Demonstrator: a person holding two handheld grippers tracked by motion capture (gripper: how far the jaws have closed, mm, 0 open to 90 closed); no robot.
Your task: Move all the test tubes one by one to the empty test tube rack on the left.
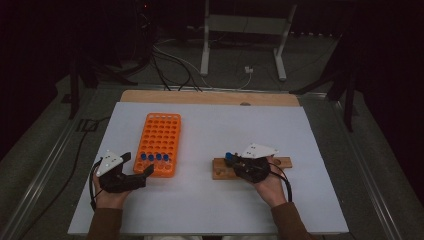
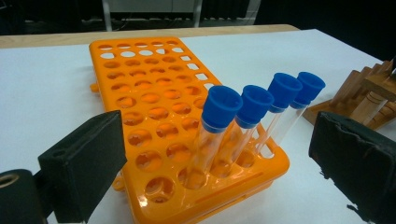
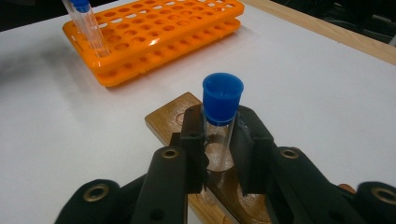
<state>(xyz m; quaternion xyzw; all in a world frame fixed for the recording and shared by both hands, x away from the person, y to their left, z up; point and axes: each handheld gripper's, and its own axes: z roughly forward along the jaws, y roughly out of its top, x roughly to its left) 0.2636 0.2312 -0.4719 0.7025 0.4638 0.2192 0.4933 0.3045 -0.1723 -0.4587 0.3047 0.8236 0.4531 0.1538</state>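
Tube (image 3: 219, 126), blue-capped, upright over wooden block (image 3: 170, 119), gripped by right claw (image 3: 219, 154); left claw (image 2: 210, 158) open beside orange rack (image 2: 154, 107)

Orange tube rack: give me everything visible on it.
The orange tube rack looks like glossy moulded plastic, a rectangular two-tier grid of round wells. It lies flat on the white table, long side running away from the person. Four clear tubes with blue caps stand in its nearest row, leaning slightly; the other wells look empty. The left hand-held gripper sits at its near corner with jaws open; contact can't be told.
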